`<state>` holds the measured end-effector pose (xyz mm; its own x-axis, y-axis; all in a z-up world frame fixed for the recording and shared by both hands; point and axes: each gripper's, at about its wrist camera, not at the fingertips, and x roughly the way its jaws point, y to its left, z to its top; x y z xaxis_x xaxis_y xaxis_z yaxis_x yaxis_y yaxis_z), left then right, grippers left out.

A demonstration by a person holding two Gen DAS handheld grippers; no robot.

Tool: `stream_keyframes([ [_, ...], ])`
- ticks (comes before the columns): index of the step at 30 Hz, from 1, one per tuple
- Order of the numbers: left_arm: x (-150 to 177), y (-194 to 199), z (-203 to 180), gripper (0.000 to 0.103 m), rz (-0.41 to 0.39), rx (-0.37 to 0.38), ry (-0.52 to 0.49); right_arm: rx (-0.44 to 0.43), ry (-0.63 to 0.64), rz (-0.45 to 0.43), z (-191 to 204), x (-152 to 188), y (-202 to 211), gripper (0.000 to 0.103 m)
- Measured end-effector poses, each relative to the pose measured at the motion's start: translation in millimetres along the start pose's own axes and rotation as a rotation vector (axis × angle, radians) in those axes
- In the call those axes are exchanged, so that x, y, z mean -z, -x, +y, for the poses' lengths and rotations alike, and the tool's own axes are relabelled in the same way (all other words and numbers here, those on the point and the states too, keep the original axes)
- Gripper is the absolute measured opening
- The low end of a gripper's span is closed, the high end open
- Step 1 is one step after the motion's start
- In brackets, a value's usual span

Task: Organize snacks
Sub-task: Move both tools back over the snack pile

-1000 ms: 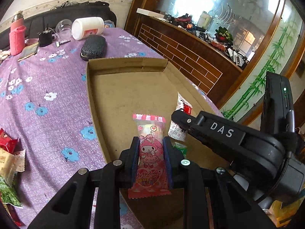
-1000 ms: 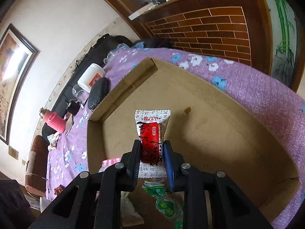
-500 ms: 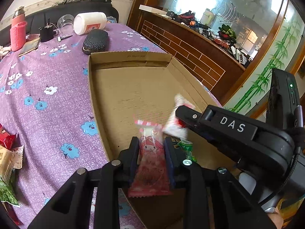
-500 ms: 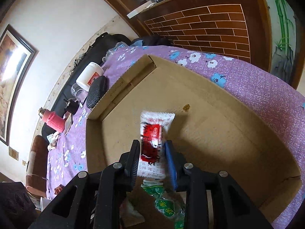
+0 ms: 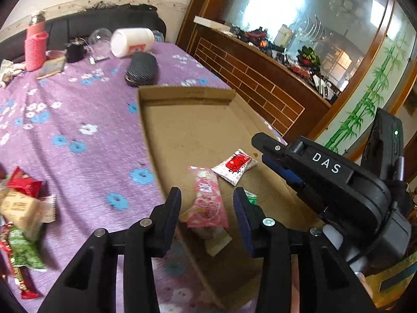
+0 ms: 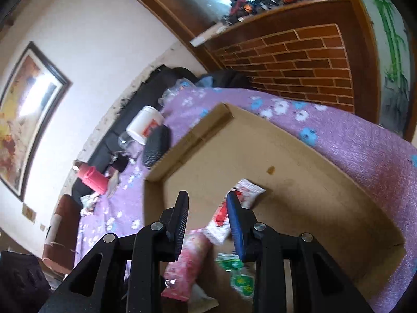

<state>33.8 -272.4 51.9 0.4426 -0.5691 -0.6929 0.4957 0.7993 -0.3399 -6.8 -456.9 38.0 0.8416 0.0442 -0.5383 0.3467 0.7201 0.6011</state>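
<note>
Both hand-held grippers, left (image 5: pixel 207 199) and right (image 6: pixel 207 210), have just spread, pinching nothing; remaining snacks (image 5: pixel 19 208) lie at nine o'clock of the left, nearer it, outside the cardboard tray (image 5: pixel 187 96).

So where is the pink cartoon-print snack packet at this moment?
In the left wrist view the pink packet lies in the near end of the cardboard tray, between the open left gripper fingers, untouched, with the red-and-white packet just beyond it.

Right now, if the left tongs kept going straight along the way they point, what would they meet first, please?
Most likely the pink snack packet lying between the open left tongs in the cardboard box; depth is hard to judge.
</note>
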Motion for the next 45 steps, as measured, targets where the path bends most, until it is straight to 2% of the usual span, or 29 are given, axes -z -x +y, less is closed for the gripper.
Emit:
stream_keyframes([
  [5,5,31,17,0.04,-0.035,-0.008,0.031,-0.05,0.089,-0.007,21,7,2,0.034],
  [11,18,72,45,0.041,-0.071,-0.049,0.06,-0.132,0.241,0.026,51,23,1,0.036],
  [17,42,122,88,0.042,-0.118,-0.138,0.091,-0.189,0.359,0.054,73,42,0,0.037],
  [21,62,156,127,0.053,-0.155,-0.221,0.136,-0.185,0.392,0.049,77,46,-2,0.041],
  [25,81,174,168,0.054,-0.162,-0.3,0.203,-0.179,0.394,0.059,77,47,-5,0.041],
  [30,97,173,199,0.058,-0.129,-0.287,0.279,-0.179,0.399,0.066,78,47,-6,0.042],
  [37,97,150,202,0.06,-0.068,-0.287,0.233,-0.195,0.422,0.066,81,50,-5,0.042],
  [42,94,135,203,0.06,-0.053,-0.313,0.199,-0.299,0.48,0.117,94,61,-5,0.042],
  [45,95,128,209,0.057,-0.044,-0.349,0.205,-0.36,0.536,0.159,105,71,-5,0.047],
])
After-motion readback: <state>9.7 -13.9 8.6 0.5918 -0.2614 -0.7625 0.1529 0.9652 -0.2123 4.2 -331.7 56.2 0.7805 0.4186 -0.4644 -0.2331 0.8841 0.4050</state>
